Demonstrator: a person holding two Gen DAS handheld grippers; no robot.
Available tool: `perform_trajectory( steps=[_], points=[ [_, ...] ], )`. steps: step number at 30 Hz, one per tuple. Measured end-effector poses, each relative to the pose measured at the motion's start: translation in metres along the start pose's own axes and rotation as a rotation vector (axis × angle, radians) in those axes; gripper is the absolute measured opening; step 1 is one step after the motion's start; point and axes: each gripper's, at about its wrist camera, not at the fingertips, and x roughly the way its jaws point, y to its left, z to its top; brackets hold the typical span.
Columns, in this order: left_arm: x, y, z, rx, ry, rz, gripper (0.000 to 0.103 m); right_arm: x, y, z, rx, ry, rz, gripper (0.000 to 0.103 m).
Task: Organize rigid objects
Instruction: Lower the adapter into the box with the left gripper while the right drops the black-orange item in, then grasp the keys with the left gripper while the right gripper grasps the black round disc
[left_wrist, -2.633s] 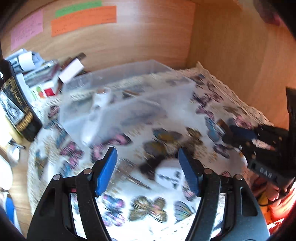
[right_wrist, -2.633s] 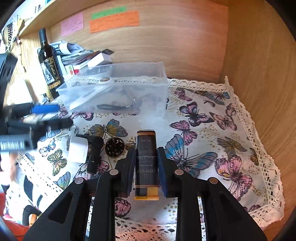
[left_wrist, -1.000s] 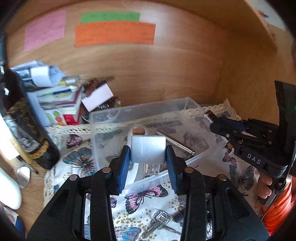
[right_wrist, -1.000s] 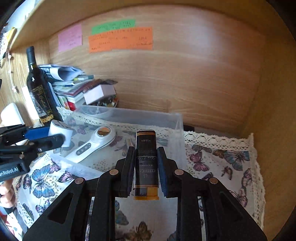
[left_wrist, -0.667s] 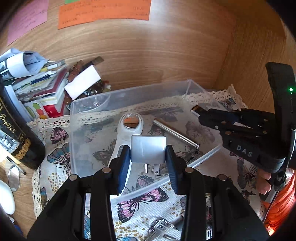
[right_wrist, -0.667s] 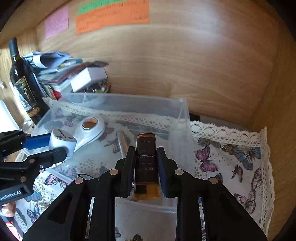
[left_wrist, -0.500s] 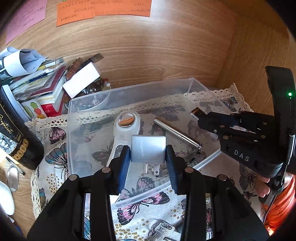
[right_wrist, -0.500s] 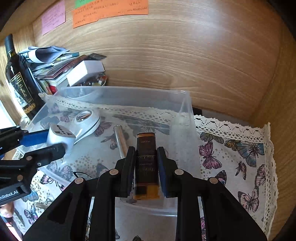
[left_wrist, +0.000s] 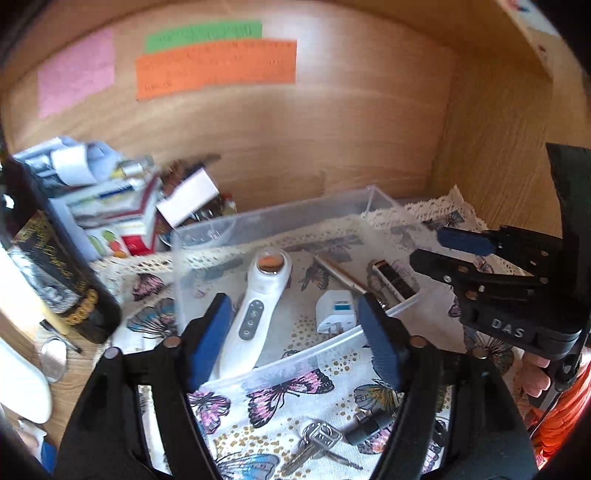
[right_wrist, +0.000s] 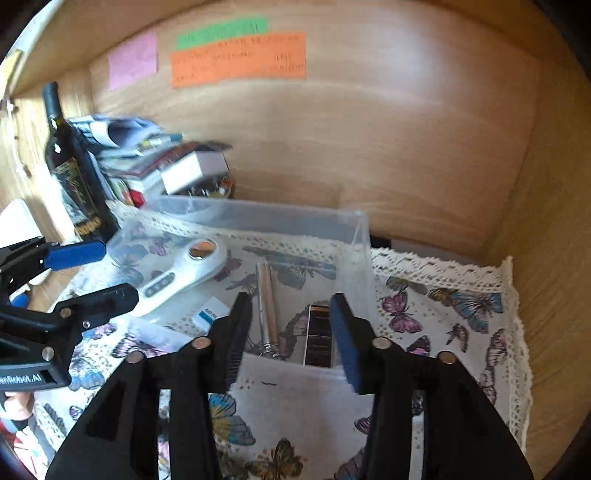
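Observation:
A clear plastic bin (left_wrist: 266, 221) (right_wrist: 364, 236) sits on the butterfly cloth. In it lie a white handheld device (left_wrist: 255, 306) (right_wrist: 184, 273), a white plug adapter (left_wrist: 334, 310) (right_wrist: 210, 312), a metal tube (left_wrist: 341, 275) (right_wrist: 267, 306) and a dark lighter-like box (left_wrist: 393, 284) (right_wrist: 319, 339). My left gripper (left_wrist: 295, 332) is open and empty over the bin's near wall; it shows in the right wrist view (right_wrist: 88, 273) too. My right gripper (right_wrist: 291, 336) is open and empty above the dark box, and shows in the left wrist view (left_wrist: 439, 247).
Keys (left_wrist: 317, 443) and a small black part (left_wrist: 367, 428) lie on the cloth (right_wrist: 443, 306) in front of the bin. A wine bottle (right_wrist: 72, 173) and a stack of books and papers (left_wrist: 110, 199) stand at the back left. Wooden walls close the back and right.
Both grippers have opened. The white plug adapter left the left gripper and the dark box left the right gripper; both now lie in the bin. Both grippers have pulled back a little.

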Motion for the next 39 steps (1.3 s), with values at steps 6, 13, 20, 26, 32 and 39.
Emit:
perform_trajectory(
  steps=[6, 13, 20, 26, 32, 39],
  points=[
    [-0.04, 0.004, -0.008, 0.005, -0.069, 0.024, 0.095, -0.039, 0.006, -0.013, -0.015, -0.068, 0.002, 0.055],
    [-0.055, 0.011, -0.033, 0.004, -0.04, 0.021, 0.097, -0.054, 0.016, -0.043, -0.006, -0.055, 0.017, 0.056],
    [-0.035, 0.015, -0.075, 0.009, 0.091, -0.028, 0.097, -0.045, 0.026, -0.082, 0.017, 0.042, 0.069, 0.056],
    [-0.014, 0.015, -0.102, 0.01, 0.205, -0.058, 0.081, -0.034, 0.031, -0.111, 0.038, 0.136, 0.082, 0.056],
    [0.003, 0.01, -0.108, 0.001, 0.261, -0.097, 0.077, -0.027, 0.028, -0.11, 0.066, 0.146, 0.072, 0.056],
    [0.02, 0.002, -0.101, 0.013, 0.279, -0.141, 0.066, -0.011, 0.024, -0.102, 0.069, 0.167, 0.049, 0.05]
  ],
)
